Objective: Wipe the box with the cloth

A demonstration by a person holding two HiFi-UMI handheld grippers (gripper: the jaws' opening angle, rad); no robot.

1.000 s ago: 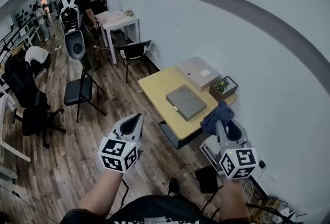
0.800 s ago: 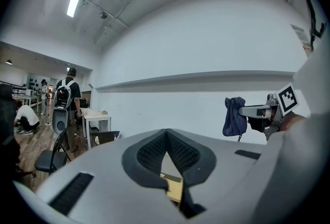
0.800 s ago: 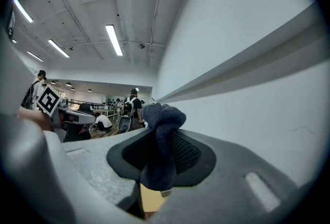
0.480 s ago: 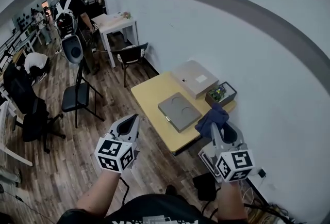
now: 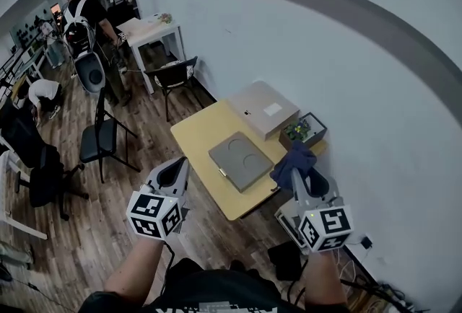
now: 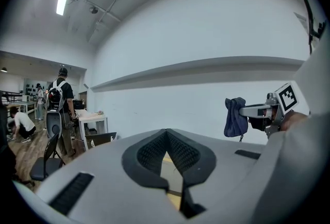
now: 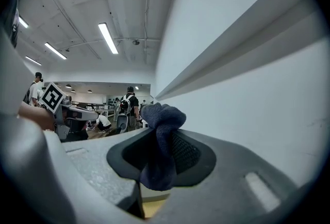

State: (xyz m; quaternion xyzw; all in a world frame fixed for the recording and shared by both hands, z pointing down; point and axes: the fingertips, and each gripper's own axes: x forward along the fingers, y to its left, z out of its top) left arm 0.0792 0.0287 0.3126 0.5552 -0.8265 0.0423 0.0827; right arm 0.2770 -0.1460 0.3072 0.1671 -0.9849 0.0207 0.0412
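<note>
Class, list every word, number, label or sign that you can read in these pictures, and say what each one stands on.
No text in these pictures can be read.
White label on the beige box: too small to read.
Left marker cube and right marker cube: black and white square patterns only, no letters or numbers.

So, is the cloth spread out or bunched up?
Bunched: the cloth hangs crumpled between the right gripper's shut jaws.
</note>
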